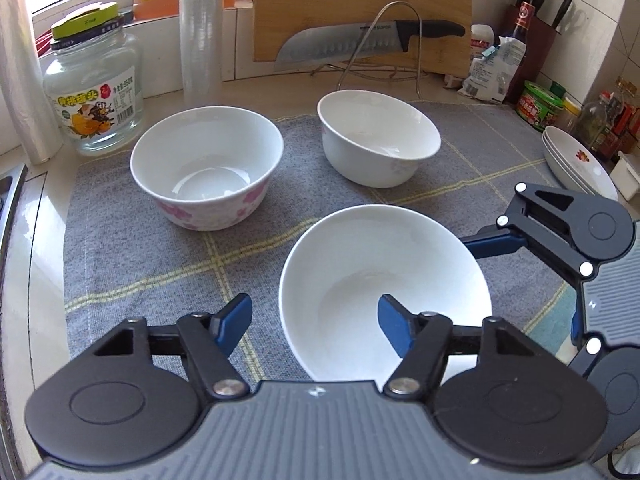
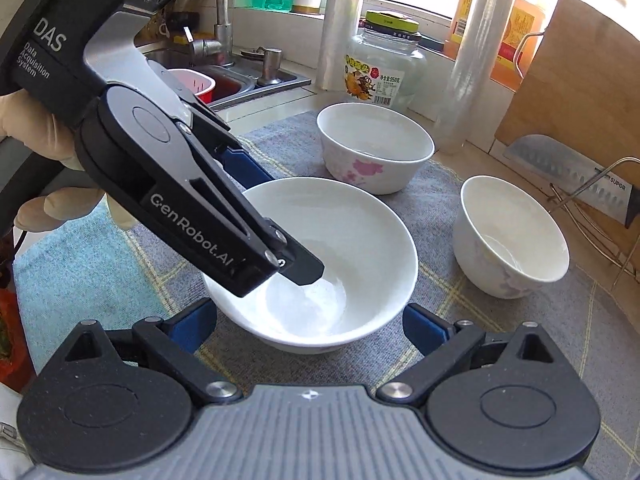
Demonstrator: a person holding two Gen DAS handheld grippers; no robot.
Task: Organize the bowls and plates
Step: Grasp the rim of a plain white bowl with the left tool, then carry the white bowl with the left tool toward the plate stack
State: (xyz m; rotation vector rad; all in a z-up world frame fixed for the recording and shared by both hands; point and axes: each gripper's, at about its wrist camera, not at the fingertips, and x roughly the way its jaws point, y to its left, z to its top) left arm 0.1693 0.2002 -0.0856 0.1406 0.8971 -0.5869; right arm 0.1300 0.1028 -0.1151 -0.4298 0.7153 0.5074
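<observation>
The gray mat (image 1: 140,248) holds three bowls. The wide bowl (image 1: 384,272) sits at 5 o'clock on it, the flowered bowl (image 1: 208,168) at 10 o'clock and the plain bowl (image 1: 376,140) at 1 o'clock. I think the job now is grabbing the wide bowl. The left claw (image 1: 314,312) tips down, partly open, with the rim between its fingers, not squeezing. The right claw (image 2: 310,330) is wide open and empty, at the bowl's near side. Next, pinch the rim and lift gently.

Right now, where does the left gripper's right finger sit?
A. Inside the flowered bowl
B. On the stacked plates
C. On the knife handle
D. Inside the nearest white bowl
D: in the left wrist view one of the left gripper's fingers is inside the nearest bowl, the other outside its rim.
</observation>
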